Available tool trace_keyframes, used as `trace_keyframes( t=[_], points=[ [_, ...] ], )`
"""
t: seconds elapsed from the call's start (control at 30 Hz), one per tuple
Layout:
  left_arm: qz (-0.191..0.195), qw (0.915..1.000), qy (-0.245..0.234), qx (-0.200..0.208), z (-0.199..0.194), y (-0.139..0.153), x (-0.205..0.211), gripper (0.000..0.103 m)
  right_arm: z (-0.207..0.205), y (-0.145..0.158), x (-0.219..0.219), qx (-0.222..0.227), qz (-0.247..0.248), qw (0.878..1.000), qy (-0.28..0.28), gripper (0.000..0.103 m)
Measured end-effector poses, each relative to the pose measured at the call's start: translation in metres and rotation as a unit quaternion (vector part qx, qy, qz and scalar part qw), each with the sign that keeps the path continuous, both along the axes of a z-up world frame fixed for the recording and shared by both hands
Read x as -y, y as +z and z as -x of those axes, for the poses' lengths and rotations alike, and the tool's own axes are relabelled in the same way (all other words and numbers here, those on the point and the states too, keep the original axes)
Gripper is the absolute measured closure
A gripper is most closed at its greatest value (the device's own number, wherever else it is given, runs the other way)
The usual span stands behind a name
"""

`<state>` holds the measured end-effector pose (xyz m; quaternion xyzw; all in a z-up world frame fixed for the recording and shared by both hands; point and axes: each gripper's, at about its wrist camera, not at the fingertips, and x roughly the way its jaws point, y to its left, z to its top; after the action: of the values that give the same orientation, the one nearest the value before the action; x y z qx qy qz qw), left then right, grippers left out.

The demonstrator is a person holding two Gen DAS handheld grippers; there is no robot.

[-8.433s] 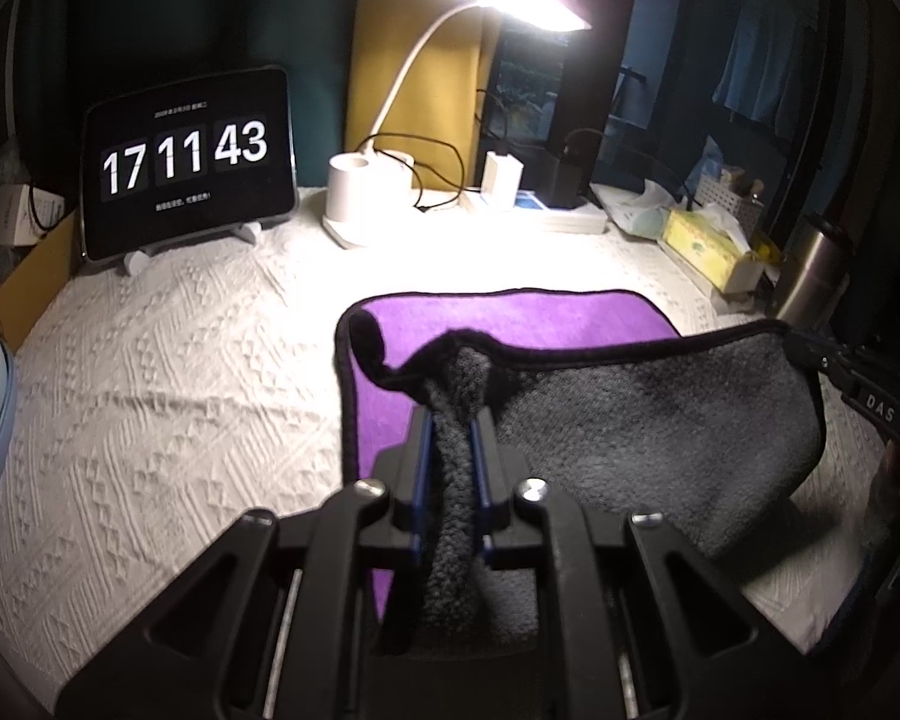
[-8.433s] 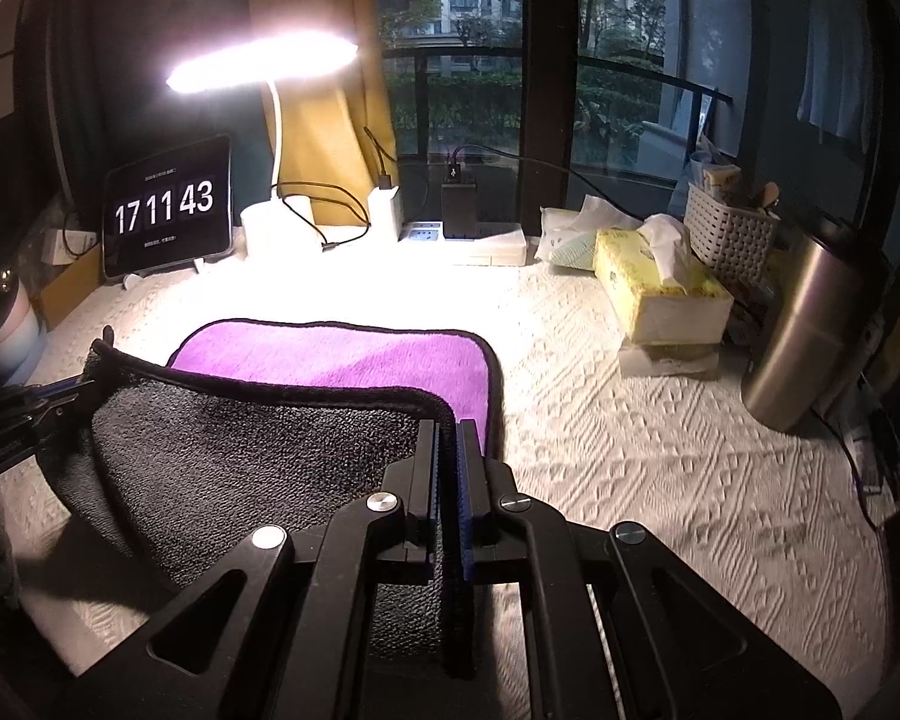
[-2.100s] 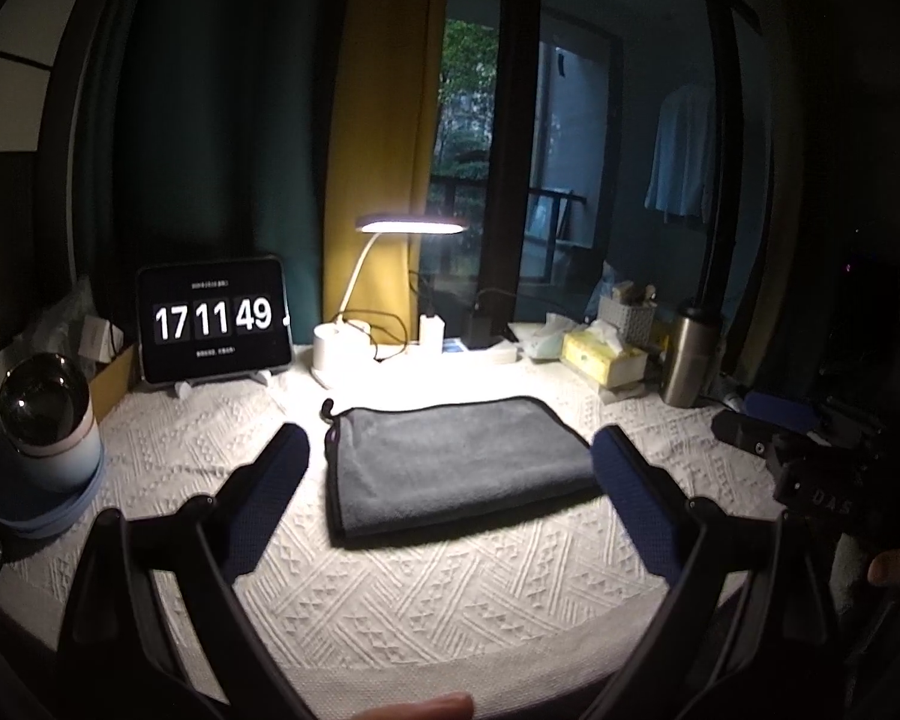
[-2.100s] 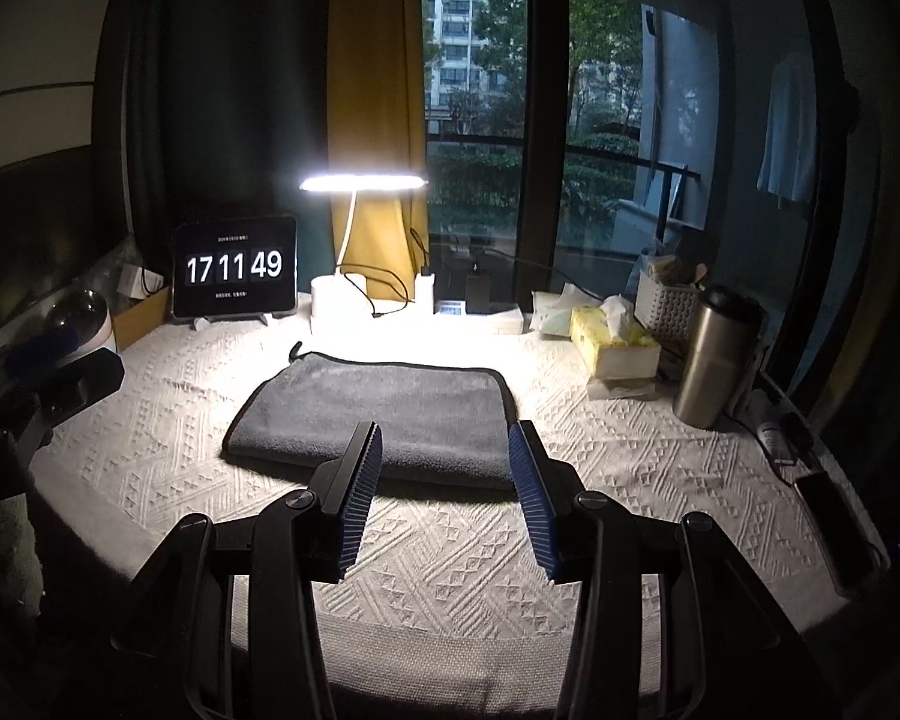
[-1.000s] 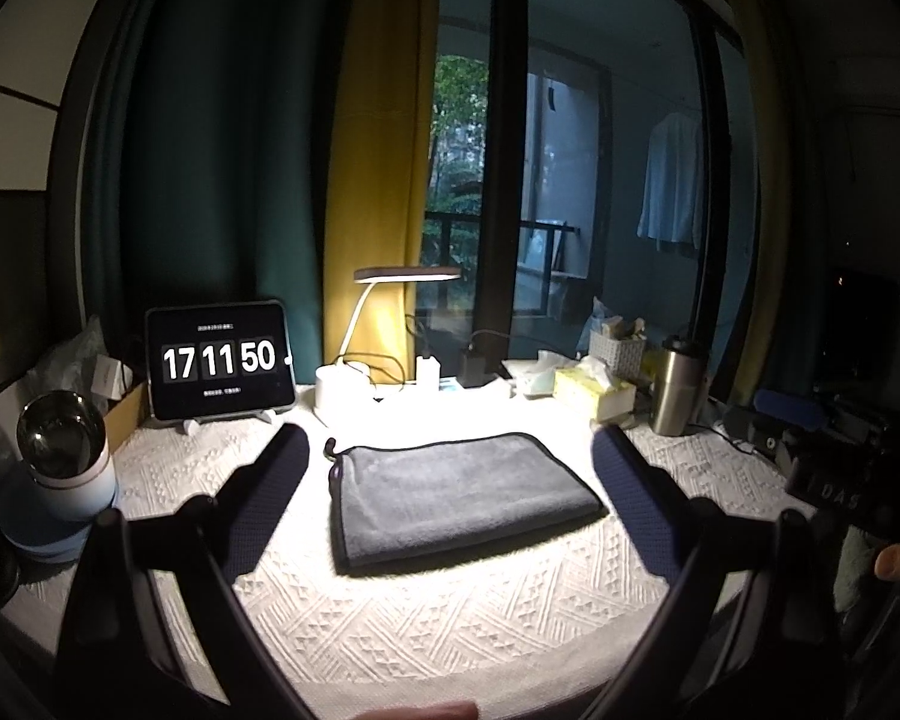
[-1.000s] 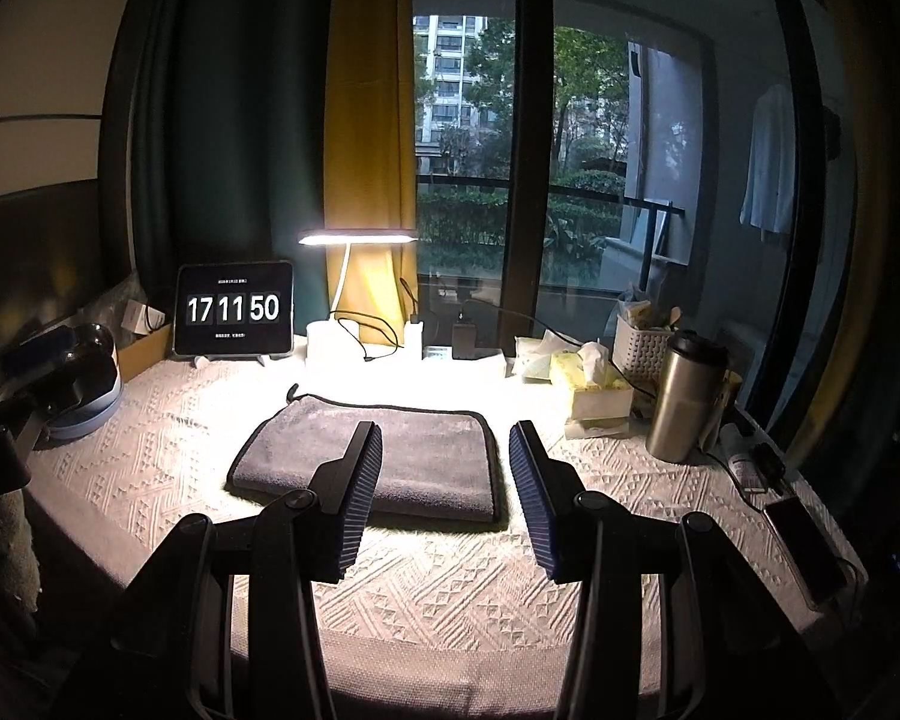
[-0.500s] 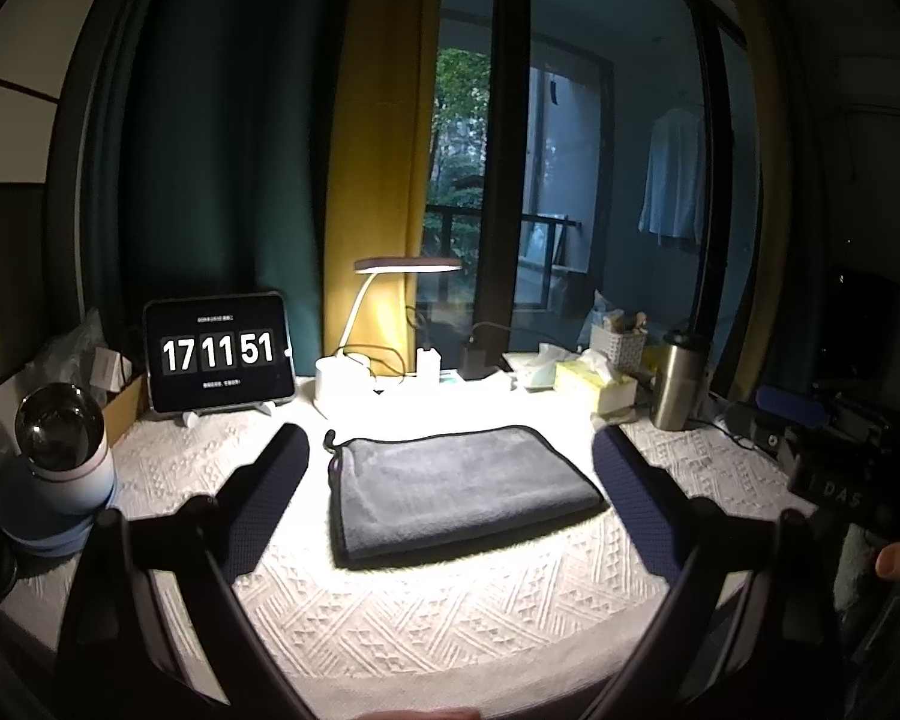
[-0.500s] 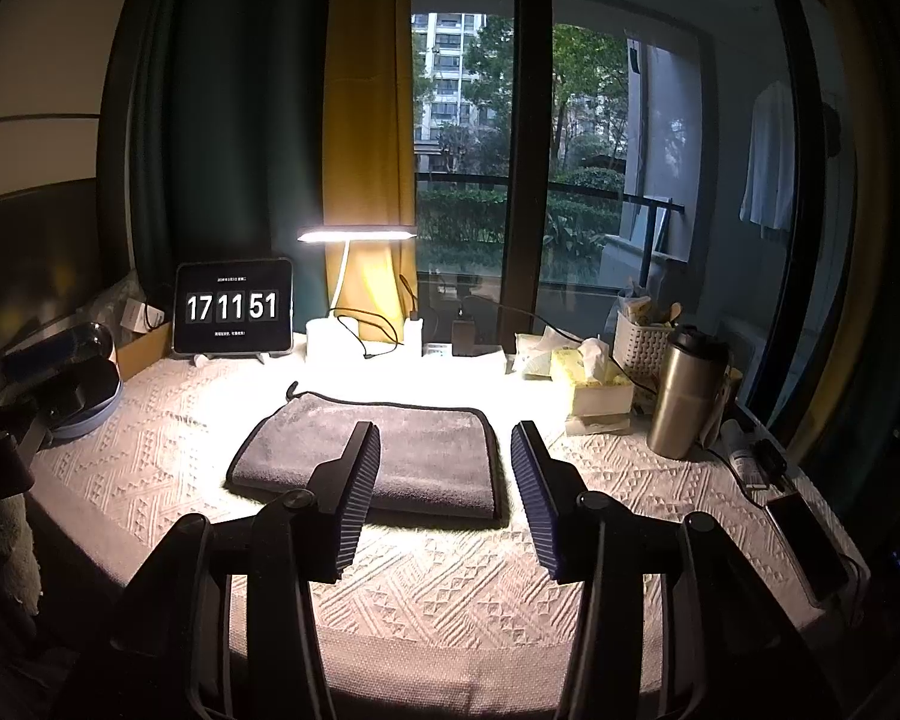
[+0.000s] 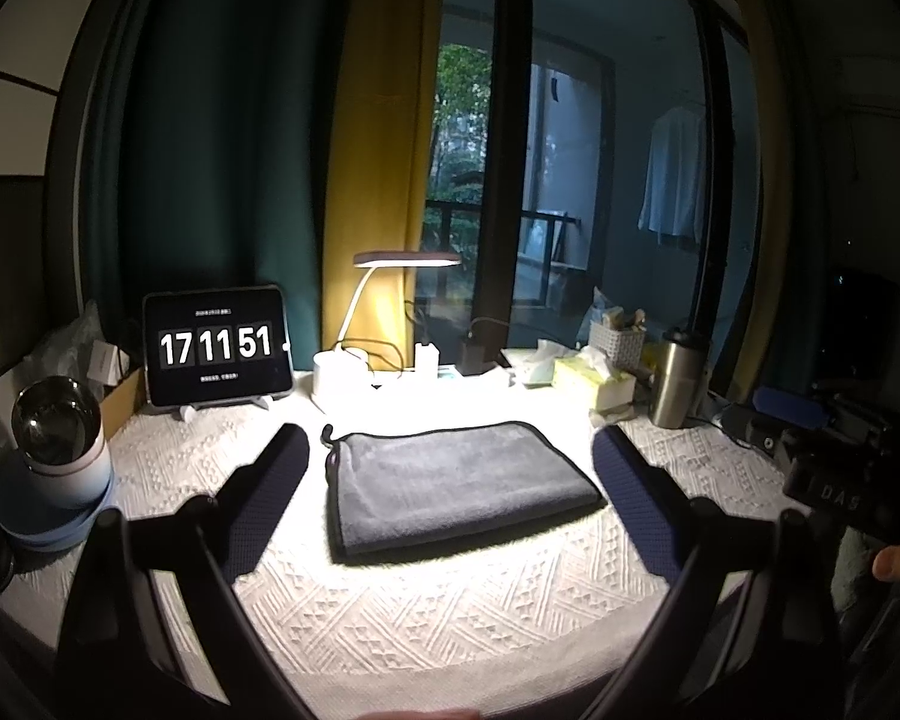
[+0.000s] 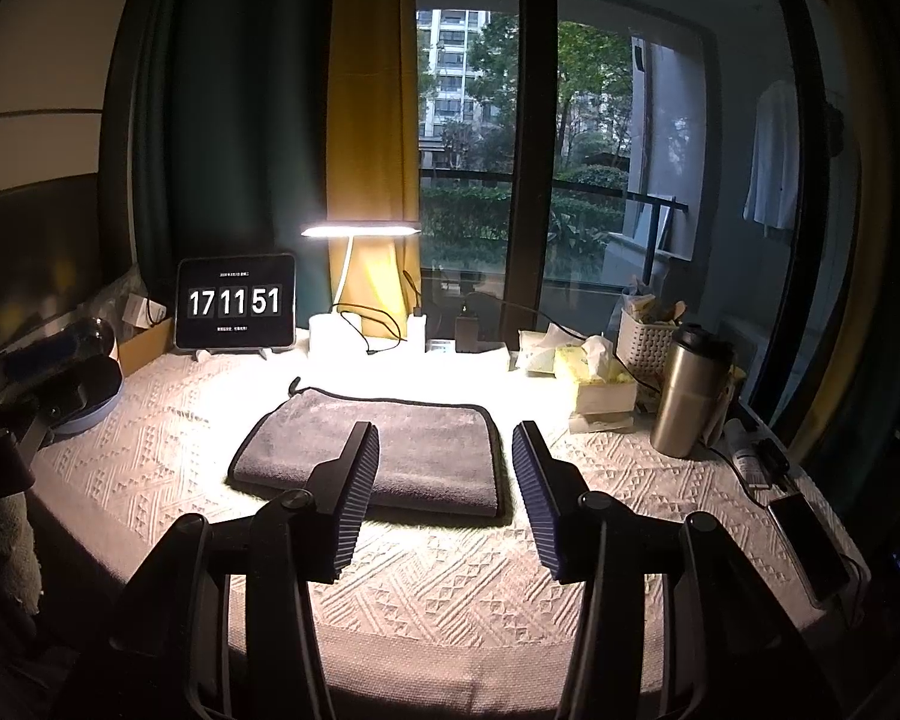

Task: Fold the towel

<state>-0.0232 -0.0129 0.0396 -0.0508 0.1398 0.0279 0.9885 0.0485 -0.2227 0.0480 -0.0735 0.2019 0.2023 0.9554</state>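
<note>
The grey towel lies folded flat in a rectangle on the white patterned tablecloth, grey side up with a black hem. It also shows in the right wrist view. My left gripper is wide open and empty, held back from the table above its near edge. My right gripper is open and empty, also pulled back, its fingers framing the towel's near right part. Neither gripper touches the towel.
At the back stand a tablet clock and a lit desk lamp. A tissue box, white basket and steel tumbler are at the right. A round humidifier is at the left, a phone at the right edge.
Earlier both grippers held the towel and laid it folded, then let go and drew back. Over the last second both stay open and almost still; the clock has ticked on.
</note>
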Motion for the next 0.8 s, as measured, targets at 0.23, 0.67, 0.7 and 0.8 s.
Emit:
trace_keyframes(
  t=[0.23,0.67,0.7,0.8],
  points=[
    [0.0,1.0,0.0,-0.001,-0.0012,0.0003,0.0001,0.007,-0.0001,-0.0001,-0.0014,-0.001,0.0,1.0,0.001,0.054],
    [0.001,1.0,-0.002,-0.002,-0.0029,-0.0002,0.0009,0.007,-0.0006,-0.0003,-0.0033,-0.002,0.001,1.0,0.001,0.054],
    [0.0,1.0,-0.002,-0.001,-0.0025,-0.0001,0.0012,0.007,-0.0002,-0.0003,-0.0034,-0.003,0.001,1.0,0.001,0.054],
    [0.001,1.0,-0.001,-0.002,-0.0031,-0.0004,0.0011,0.007,-0.0007,-0.0001,-0.0031,-0.002,0.001,1.0,0.001,0.054]
  ],
)
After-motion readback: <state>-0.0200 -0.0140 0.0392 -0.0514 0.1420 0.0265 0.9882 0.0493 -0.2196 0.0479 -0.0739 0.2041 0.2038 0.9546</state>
